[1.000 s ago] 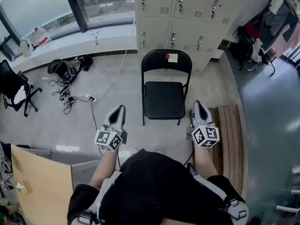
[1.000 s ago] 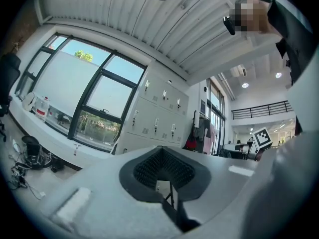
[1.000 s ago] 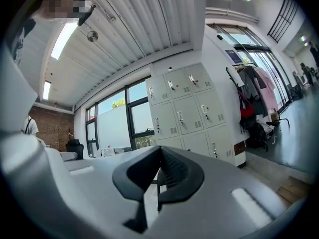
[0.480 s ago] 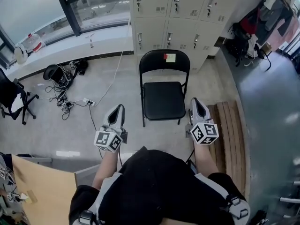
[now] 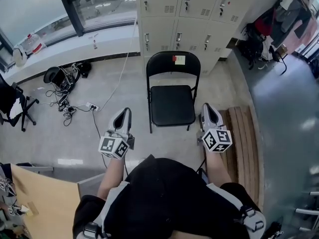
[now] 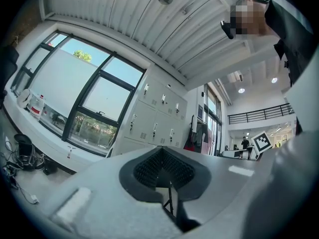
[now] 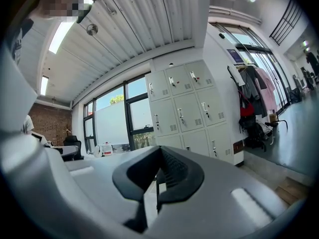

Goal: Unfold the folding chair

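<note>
In the head view, the black metal folding chair (image 5: 173, 91) stands open before beige lockers (image 5: 184, 9), just beyond the left gripper (image 5: 124, 116) and right gripper (image 5: 208, 111), whose jaw gaps are too small to read. The left gripper view shows its jaws pressed together and empty, hiding all but a thin chair leg. The right gripper view shows the same.

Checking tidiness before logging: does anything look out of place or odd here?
A tangle of cables sprawls on the floor by the window, and a note is stuck on the backrest of the chair. The chair stands upright and unfolded.
</note>
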Motion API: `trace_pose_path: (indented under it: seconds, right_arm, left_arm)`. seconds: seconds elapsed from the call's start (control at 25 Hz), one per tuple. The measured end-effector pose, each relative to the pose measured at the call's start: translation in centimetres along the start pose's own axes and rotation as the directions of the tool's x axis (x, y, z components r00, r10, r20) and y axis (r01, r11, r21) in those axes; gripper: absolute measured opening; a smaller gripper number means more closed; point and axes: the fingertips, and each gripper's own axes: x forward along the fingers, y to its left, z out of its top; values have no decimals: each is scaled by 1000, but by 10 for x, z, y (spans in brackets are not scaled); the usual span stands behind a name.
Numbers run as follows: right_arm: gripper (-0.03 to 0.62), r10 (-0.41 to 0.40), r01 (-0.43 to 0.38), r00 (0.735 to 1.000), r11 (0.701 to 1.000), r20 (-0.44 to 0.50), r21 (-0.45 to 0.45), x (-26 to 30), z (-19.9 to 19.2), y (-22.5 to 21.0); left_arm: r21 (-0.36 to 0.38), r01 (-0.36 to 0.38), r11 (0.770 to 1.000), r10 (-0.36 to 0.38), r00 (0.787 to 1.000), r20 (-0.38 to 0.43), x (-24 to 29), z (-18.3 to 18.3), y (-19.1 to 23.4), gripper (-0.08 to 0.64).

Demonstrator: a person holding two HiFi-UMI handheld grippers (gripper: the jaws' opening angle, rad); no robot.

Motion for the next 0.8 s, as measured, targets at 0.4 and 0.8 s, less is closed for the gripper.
trace_pose_path:
  seconds: [0.4, 0.8]
  right_arm:
    - [3, 26, -26, 999, 999, -19, -23, -8, -10, 10]
    - [3, 45, -46, 998, 999, -53, -22, -11, -21, 17]
  left_arm:
    - [4, 9, 1000, -9, 1000, -3, -7, 1, -5, -2]
    - [-20, -4, 1000, 4, 1000, -24, -18, -8, -7, -2]
